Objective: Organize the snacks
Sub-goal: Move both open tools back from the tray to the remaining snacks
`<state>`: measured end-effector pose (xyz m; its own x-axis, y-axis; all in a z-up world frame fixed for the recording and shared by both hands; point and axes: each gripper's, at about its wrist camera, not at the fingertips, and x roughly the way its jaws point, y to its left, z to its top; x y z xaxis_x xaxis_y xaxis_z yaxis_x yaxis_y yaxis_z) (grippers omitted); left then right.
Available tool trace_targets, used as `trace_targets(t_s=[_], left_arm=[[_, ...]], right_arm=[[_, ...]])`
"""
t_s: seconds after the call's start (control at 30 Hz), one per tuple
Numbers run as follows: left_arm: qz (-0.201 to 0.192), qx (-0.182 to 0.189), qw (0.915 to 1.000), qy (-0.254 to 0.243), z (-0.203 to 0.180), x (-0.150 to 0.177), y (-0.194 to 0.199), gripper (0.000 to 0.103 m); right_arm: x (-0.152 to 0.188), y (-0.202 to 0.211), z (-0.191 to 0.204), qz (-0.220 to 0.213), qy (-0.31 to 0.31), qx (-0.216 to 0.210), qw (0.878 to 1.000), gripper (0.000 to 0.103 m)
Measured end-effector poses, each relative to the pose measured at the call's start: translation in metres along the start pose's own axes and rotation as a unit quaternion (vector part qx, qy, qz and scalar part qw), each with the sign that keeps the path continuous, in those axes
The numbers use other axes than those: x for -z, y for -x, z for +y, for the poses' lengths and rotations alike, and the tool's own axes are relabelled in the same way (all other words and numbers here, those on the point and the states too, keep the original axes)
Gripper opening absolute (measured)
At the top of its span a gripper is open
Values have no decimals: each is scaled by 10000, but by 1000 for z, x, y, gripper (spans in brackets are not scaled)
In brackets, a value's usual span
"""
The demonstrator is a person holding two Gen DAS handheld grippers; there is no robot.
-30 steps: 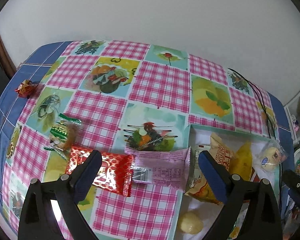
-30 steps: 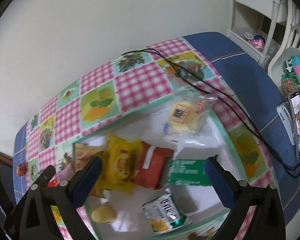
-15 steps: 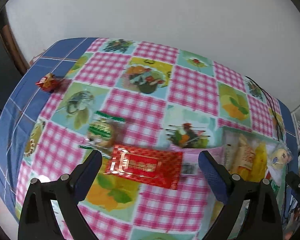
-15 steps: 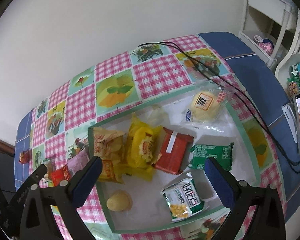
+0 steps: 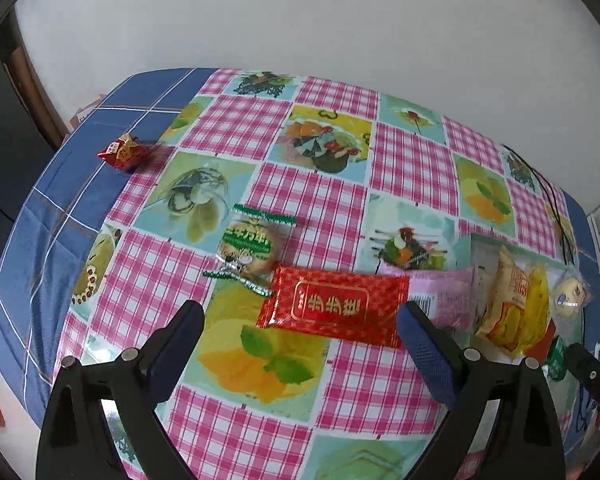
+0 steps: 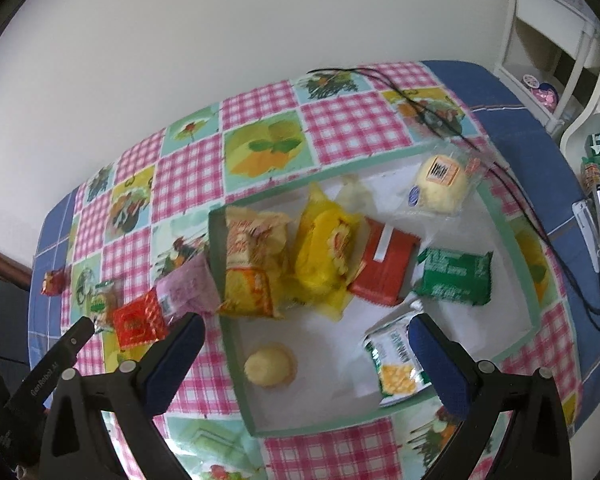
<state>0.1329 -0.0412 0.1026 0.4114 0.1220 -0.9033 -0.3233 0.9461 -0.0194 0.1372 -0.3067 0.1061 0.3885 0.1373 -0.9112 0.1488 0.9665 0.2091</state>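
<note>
Over the tablecloth (image 5: 324, 400) | my left gripper (image 5: 300, 332) has withdrawn from tray (image 6: 512, 240), jaws spread, empty | red foil packet (image 5: 334, 304) next | right gripper (image 6: 306, 344) likewise spread, empty

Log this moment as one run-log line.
left gripper: open, over red packet | right gripper: open, over tray | neither holds anything

Flat packet (image 5: 334, 307) between round biscuit (image 5: 249, 245) at left and tray (image 6: 236, 354) of snacks at right
</note>
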Motion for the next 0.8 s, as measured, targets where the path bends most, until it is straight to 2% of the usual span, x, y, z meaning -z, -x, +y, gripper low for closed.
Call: trace_targets(t_s=[0.17, 0.47, 0.8], left_arm=[[112, 4, 9999, -67, 8, 6, -2, 97], [266, 122, 9994, 211, 38, 13, -4, 97], [255, 60, 9984, 509, 74, 12, -4, 97]], right_arm=[[14, -6, 16, 135, 185, 1, 9997, 103], [36, -14, 48, 325, 502, -94, 9982, 103], [52, -26, 86, 490, 782, -149, 9956, 103]])
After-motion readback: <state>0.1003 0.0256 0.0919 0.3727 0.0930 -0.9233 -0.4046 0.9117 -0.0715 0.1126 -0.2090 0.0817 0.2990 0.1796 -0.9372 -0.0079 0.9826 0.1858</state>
